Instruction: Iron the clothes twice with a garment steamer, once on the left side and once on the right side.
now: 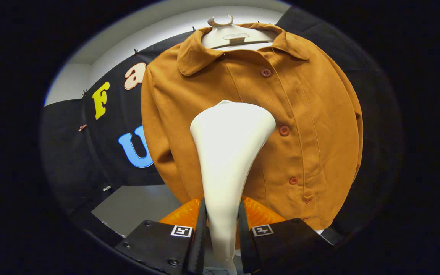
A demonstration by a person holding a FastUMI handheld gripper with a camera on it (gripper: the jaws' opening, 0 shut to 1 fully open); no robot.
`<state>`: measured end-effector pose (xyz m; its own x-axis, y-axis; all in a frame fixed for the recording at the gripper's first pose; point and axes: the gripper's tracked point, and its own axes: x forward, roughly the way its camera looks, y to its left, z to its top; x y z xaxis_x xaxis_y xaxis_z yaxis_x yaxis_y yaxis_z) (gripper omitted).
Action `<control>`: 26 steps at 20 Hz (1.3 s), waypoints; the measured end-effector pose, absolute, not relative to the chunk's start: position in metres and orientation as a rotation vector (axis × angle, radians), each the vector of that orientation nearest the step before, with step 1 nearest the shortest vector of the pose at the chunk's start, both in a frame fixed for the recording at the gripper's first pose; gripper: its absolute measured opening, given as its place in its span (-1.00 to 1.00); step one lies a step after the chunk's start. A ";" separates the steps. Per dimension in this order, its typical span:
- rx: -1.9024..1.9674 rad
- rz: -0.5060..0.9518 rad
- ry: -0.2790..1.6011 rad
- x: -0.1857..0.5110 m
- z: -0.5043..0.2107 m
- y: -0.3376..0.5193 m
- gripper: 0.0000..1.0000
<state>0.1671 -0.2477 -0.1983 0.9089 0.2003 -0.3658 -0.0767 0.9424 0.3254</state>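
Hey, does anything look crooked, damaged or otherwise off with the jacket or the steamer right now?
Nothing stands out. The brown jacket hangs buttoned on its hanger, and the gripper is shut on the white steamer, whose head faces the jacket's front.

The camera rides on the gripper (220,229), looking forward along its fingers (199,233) and tilted upward at the brown jacket (311,126). It sits close, low before the jacket's hem, with the hanger (231,32) topping the jacket beyond.

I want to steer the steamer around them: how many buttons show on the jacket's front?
4 on the jacket: near the collar, beside the steamer head, lower, near the hem. The steamer, gripped by the tool, may hide more.
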 end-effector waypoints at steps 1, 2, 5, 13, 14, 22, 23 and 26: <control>0.313 0.143 0.425 0.169 -0.206 -0.246 -0.17; 0.315 0.141 0.441 0.169 -0.214 -0.246 -0.17; 0.311 0.128 0.483 0.165 -0.235 -0.250 -0.17; 0.293 0.098 0.597 0.146 -0.286 -0.255 -0.17; 0.291 0.092 0.617 0.141 -0.293 -0.257 -0.17; 0.274 0.055 0.648 0.112 -0.295 -0.268 -0.17; 0.268 0.048 0.632 0.108 -0.286 -0.270 -0.17; 0.249 0.046 0.555 0.109 -0.252 -0.276 -0.17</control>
